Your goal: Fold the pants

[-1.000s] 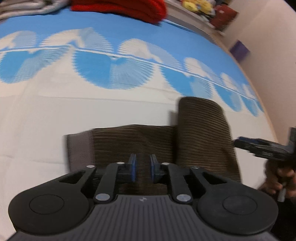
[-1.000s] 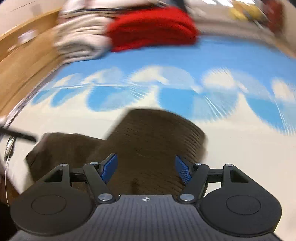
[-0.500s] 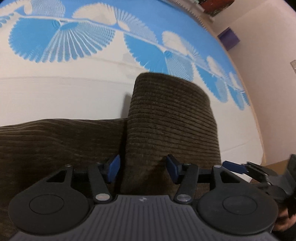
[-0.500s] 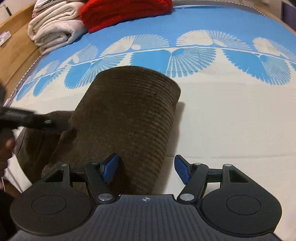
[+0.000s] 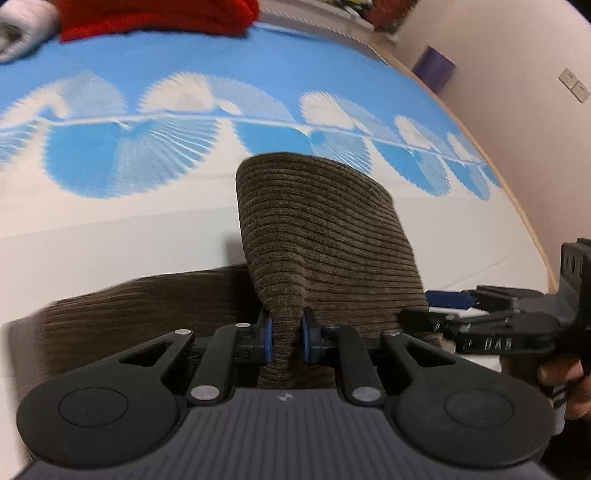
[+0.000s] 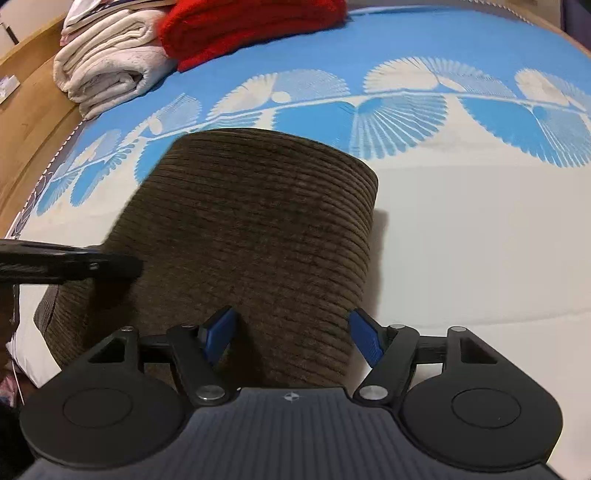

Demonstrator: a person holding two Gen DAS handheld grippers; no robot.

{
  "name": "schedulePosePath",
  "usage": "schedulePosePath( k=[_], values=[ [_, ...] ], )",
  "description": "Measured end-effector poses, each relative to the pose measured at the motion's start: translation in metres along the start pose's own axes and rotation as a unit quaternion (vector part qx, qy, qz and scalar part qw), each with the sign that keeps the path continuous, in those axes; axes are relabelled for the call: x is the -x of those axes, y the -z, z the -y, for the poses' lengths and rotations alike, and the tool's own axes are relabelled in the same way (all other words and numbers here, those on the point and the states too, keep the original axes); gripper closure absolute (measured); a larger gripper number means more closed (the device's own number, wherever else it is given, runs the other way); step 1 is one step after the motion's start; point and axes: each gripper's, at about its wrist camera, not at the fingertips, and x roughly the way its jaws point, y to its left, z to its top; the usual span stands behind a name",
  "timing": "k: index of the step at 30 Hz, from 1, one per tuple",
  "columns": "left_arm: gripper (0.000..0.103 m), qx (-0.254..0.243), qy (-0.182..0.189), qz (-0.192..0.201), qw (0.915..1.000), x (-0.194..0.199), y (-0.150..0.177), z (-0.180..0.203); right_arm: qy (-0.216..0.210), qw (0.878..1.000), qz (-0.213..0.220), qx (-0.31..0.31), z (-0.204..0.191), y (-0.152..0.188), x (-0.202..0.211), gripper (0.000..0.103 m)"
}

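Where pinched, ribbed brown pants [image 5: 332,236] bunched.

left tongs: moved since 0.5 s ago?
Yes. The left tongs have shifted left onto the near left edge of the folded pants, which sat centred half a second ago. Their jaws are closing, bunching a ridge of corduroy between them.

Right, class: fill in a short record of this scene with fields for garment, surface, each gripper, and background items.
garment: brown corduroy pants, partly folded
surface: blue and white patterned bedspread
left gripper: jaws closing, a fold of the pants pinched between them
right gripper: open, straddling the pants' near edge, pads not pressing
background: red folded textile, white folded towels
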Motion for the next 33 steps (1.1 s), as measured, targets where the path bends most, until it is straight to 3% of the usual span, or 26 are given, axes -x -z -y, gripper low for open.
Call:
schedulePosePath(
  k=[3, 6, 10, 13, 14, 15, 16, 21, 24, 25, 26, 27, 29, 33],
  values=[
    [0.087, 0.025, -0.037, 0.034, 0.9984, 0.042, 0.011, -0.031, -0.002, 1.000, 0.023, -0.003, -0.015, -0.004, 0.003, 0.033],
    [0.087, 0.062, -0.075, 0.053, 0.9938, 0.077, 0.029, -0.074, -0.027, 0.998, 0.052, -0.023, -0.025, -0.009, 0.007, 0.028],
    [0.084, 0.135, -0.131, 0.039, 0.9813, 0.095, 0.053, -0.130, -0.050, 0.998, 0.036, -0.005, -0.042, -0.007, -0.006, 0.026],
    [0.054, 0.165, -0.145, 0.031, 0.9750, 0.098, 0.062, -0.153, -0.063, 0.998, 0.014, 0.003, -0.052, -0.007, -0.021, 0.026],
    [0.033, 0.183, -0.131, 0.026, 0.9741, 0.095, 0.064, -0.160, -0.071, 0.997, 0.003, 0.004, -0.055, -0.008, -0.028, 0.026],
    [0.019, 0.193, -0.122, 0.020, 0.9734, 0.093, 0.064, -0.163, -0.077, 0.997, -0.008, 0.004, -0.057, -0.008, -0.034, 0.026],
    [0.018, 0.199, -0.116, 0.013, 0.9730, 0.087, 0.063, -0.167, -0.079, 0.997, -0.020, 0.004, -0.060, -0.008, -0.041, 0.026],
    [0.014, 0.212, -0.083, -0.029, 0.9734, 0.043, 0.068, -0.172, -0.067, 0.996, -0.062, -0.012, -0.067, -0.009, -0.070, 0.021],
    [0.016, 0.237, -0.049, -0.027, 0.9698, 0.027, 0.064, -0.177, -0.070, 0.994, -0.077, -0.041, -0.063, -0.010, -0.081, 0.021],
    [0.018, 0.244, -0.038, -0.027, 0.9687, 0.022, 0.063, -0.177, -0.073, 0.993, -0.079, -0.046, -0.062, -0.010, -0.082, 0.028],
    [0.026, 0.244, -0.027, -0.028, 0.9689, 0.017, 0.061, -0.175, -0.081, 0.992, -0.078, -0.049, -0.062, -0.010, -0.083, 0.043],
    [0.034, 0.237, -0.026, -0.026, 0.9709, 0.012, 0.060, -0.171, -0.092, 0.992, -0.074, -0.052, -0.062, -0.011, -0.081, 0.048],
    [0.040, 0.221, -0.029, -0.017, 0.9747, 0.006, 0.052, -0.161, -0.094, 0.993, -0.054, -0.045, -0.064, -0.014, -0.074, 0.067],
    [0.059, 0.223, 0.035, 0.010, 0.9741, -0.007, 0.034, -0.144, -0.092, 0.995, 0.010, -0.044, -0.049, -0.033, -0.044, 0.074]
  ],
)
